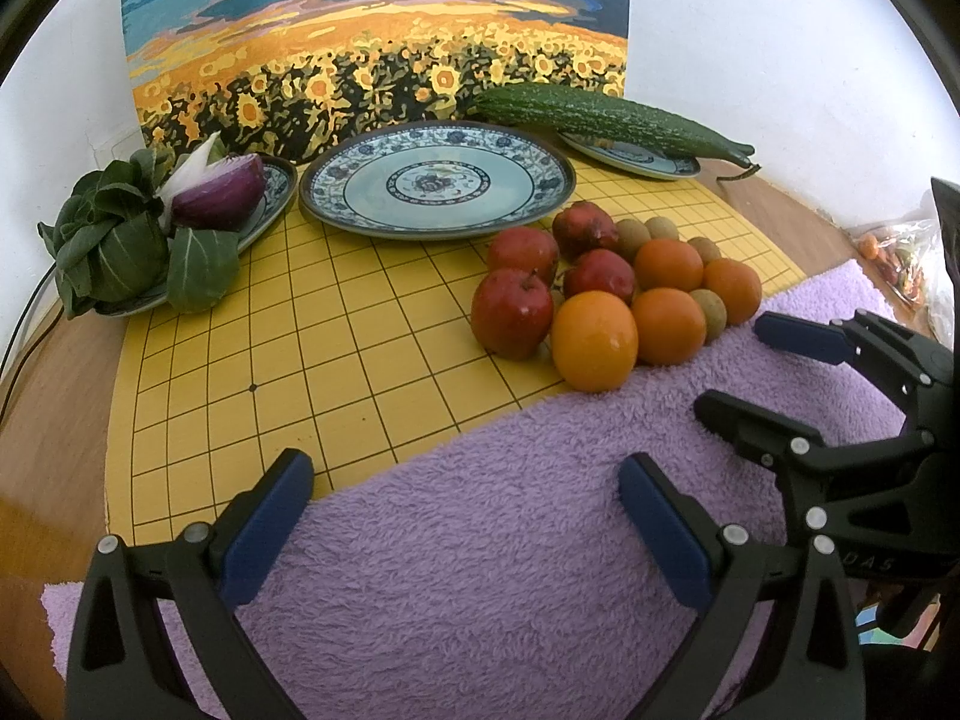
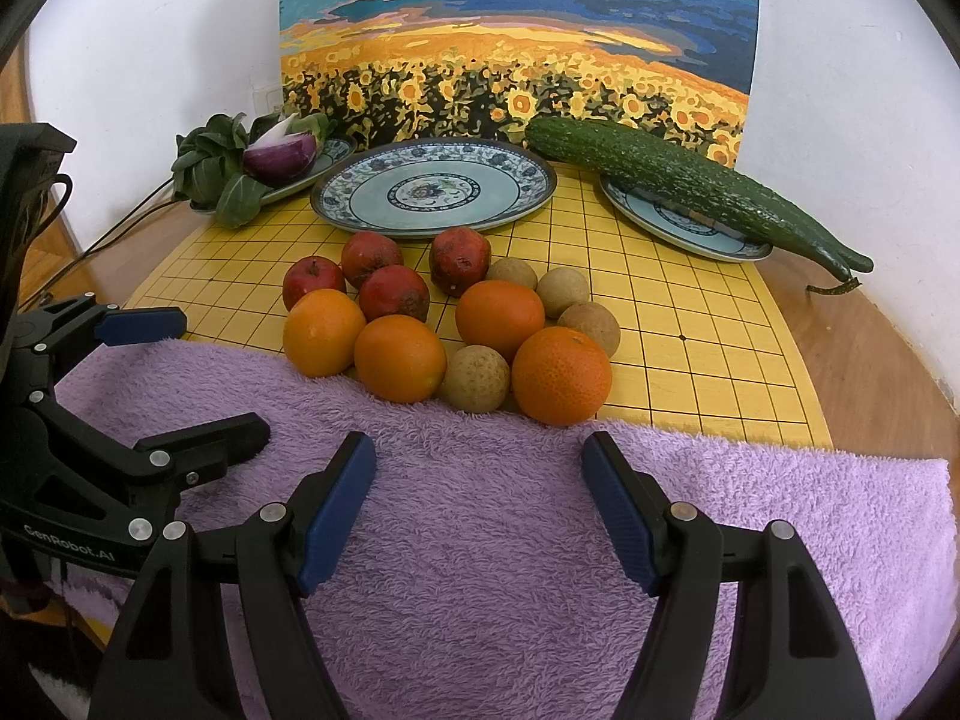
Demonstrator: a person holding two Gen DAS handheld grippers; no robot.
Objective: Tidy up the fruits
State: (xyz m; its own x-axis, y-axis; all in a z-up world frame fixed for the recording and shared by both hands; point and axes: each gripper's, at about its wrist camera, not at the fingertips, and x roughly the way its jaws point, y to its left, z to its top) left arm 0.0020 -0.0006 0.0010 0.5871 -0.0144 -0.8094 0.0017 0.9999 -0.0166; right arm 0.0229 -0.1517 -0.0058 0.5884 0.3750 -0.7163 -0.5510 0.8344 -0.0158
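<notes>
A pile of fruit lies on the yellow grid board (image 1: 300,330) at the edge of the purple towel (image 1: 480,540): several oranges (image 1: 594,339) (image 2: 399,357), several red apples (image 1: 511,312) (image 2: 393,293) and several small brown round fruits (image 1: 633,237) (image 2: 477,378). Behind the pile stands an empty blue patterned plate (image 1: 360,222) (image 2: 510,213). My left gripper (image 1: 465,468) (image 2: 222,369) hovers open over the towel, left of and nearer than the pile. My right gripper (image 2: 479,447) (image 1: 732,363) is open too, just short of the nearest orange. Nothing is between either pair of fingers.
At the back left, a plate (image 1: 279,180) holds a halved red onion (image 1: 219,192) and leafy greens (image 1: 114,234). A long green cucumber (image 2: 690,192) lies across the back-right plate (image 2: 678,222). A sunflower painting (image 2: 516,36) leans on the white wall. Wooden tabletop (image 2: 870,360) surrounds the board.
</notes>
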